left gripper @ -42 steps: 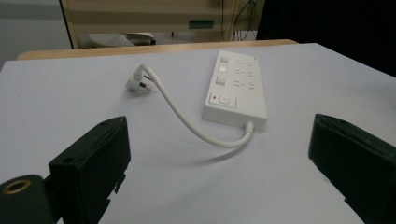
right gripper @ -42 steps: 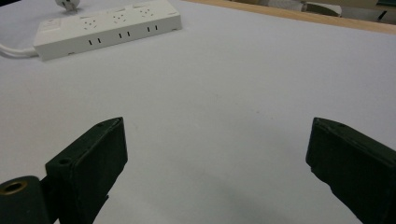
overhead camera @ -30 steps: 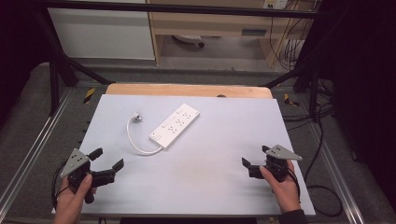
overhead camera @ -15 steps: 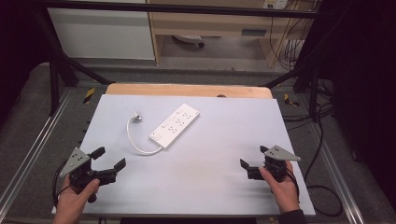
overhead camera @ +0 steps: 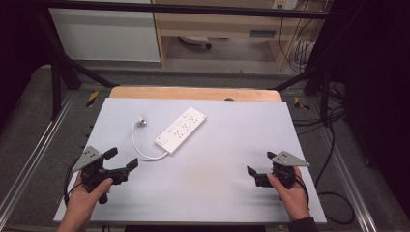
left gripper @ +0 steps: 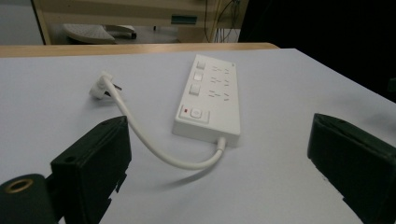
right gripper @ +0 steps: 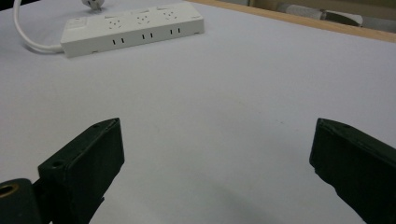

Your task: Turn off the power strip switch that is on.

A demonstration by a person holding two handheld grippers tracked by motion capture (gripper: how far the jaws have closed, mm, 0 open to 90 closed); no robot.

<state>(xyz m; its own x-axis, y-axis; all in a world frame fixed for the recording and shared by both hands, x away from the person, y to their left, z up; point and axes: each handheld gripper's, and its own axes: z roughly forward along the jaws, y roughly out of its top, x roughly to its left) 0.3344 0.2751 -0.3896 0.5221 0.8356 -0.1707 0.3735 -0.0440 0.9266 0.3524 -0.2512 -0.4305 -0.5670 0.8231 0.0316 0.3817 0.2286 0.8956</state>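
Both grippers wide, holding nothing.
I see left gripper (overhead camera: 121,162) near-left and right gripper (overhead camera: 258,168) near-right on the worktop (overhead camera: 232,130); power strip (overhead camera: 181,130) lies far-left of centre.

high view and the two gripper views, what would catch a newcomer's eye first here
The white power strip lies at an angle on the pale table, left of centre, its short cord curling round to a plug lying loose beside it. Nearer the person, the left gripper and right gripper sit at the table's near corners, jaws wide open and holding nothing.
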